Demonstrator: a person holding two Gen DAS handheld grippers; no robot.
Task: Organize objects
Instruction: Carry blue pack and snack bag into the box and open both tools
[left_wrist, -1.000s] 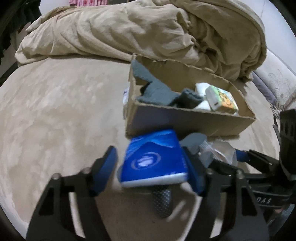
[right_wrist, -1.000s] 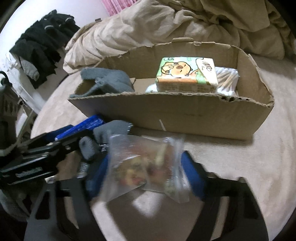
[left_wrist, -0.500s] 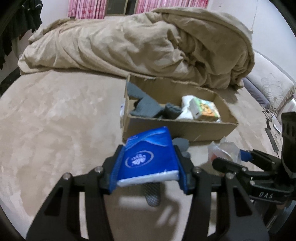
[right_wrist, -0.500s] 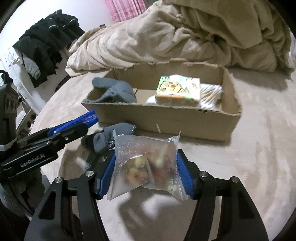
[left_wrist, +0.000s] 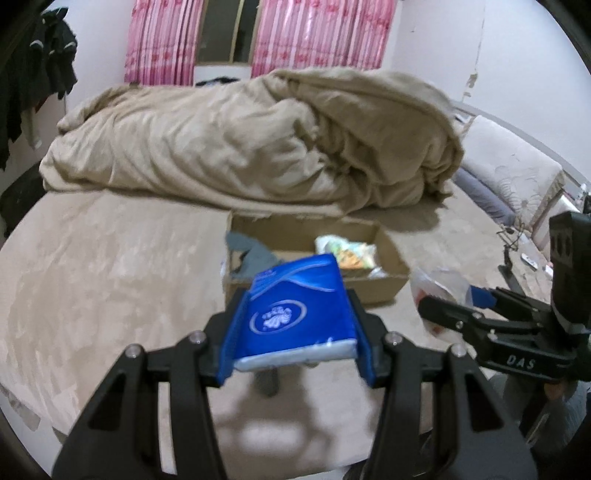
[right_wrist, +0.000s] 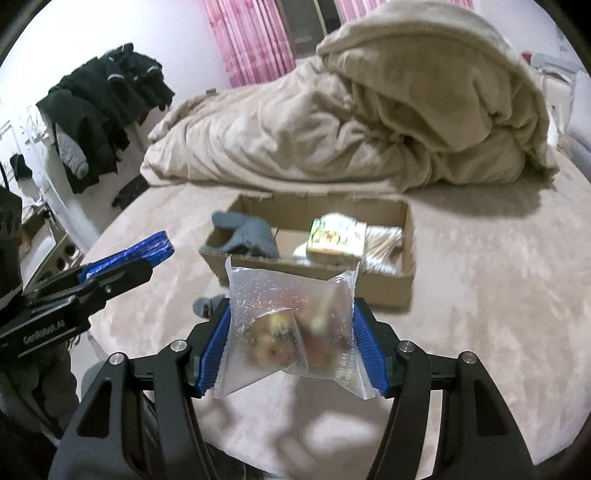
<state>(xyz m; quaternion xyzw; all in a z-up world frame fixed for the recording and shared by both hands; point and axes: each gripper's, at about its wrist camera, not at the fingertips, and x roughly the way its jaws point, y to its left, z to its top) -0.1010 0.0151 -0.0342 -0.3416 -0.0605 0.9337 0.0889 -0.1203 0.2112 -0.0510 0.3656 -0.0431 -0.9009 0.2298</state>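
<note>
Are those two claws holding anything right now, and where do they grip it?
Left gripper clamps a blue tissue pack by its long sides; right gripper pinches a clear snack bag by its side edges.

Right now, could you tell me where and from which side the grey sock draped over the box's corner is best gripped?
Grip the grey sock at the bunched fold humped over the cardboard box wall, coming from above with fingers straddling that ridge. It stands proud of the rim there, while its other end lies low inside.
</note>
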